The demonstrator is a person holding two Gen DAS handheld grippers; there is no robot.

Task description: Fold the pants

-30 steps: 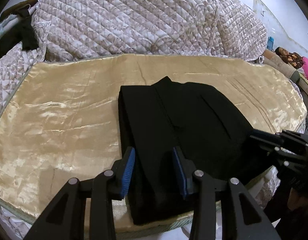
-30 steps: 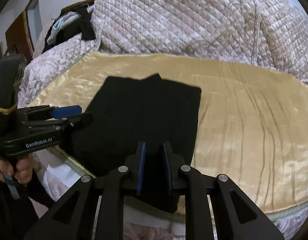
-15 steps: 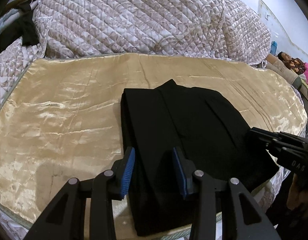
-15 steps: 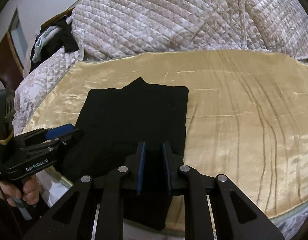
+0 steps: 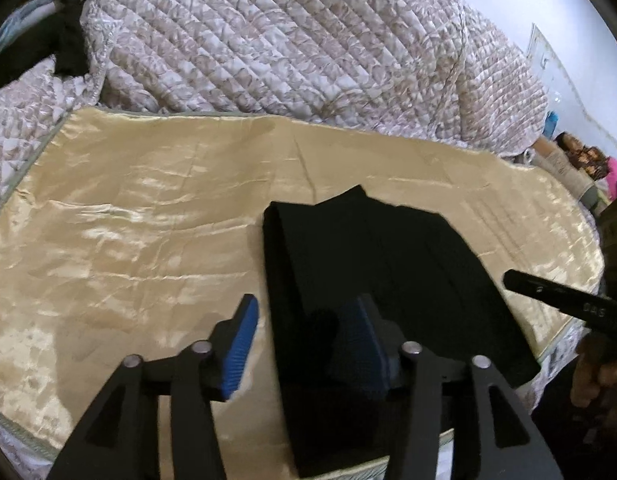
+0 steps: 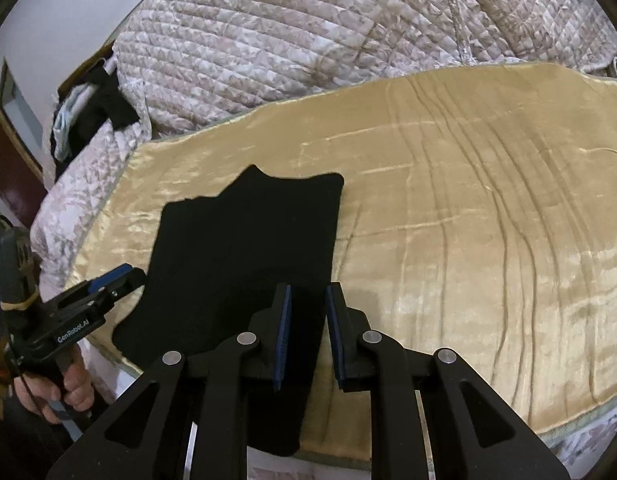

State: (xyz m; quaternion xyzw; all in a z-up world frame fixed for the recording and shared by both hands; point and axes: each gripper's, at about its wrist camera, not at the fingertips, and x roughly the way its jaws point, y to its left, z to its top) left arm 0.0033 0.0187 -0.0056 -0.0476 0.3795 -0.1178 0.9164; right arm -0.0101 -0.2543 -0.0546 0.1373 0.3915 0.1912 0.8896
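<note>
The black pants (image 5: 372, 280) look soft, limp and light, folded thick; the doubled near edge seems the best hold. The left gripper (image 5: 304, 344) has just been spreading its jaws and stands released, and the right gripper (image 6: 308, 330) is parted narrowly with nothing clamped

Both wrist cameras look steeply down along their fingers, close over the gold sheet (image 5: 128, 240). They share the folded black pants (image 6: 248, 248) (seen from opposite sides).

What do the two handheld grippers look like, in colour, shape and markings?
Both are black, angular frames with silver rivets and ribbed blue pads on the fingers. The left gripper bears white "GenRobot.AI" lettering on its side; the right gripper shows white characters that are too blurred to read.
</note>
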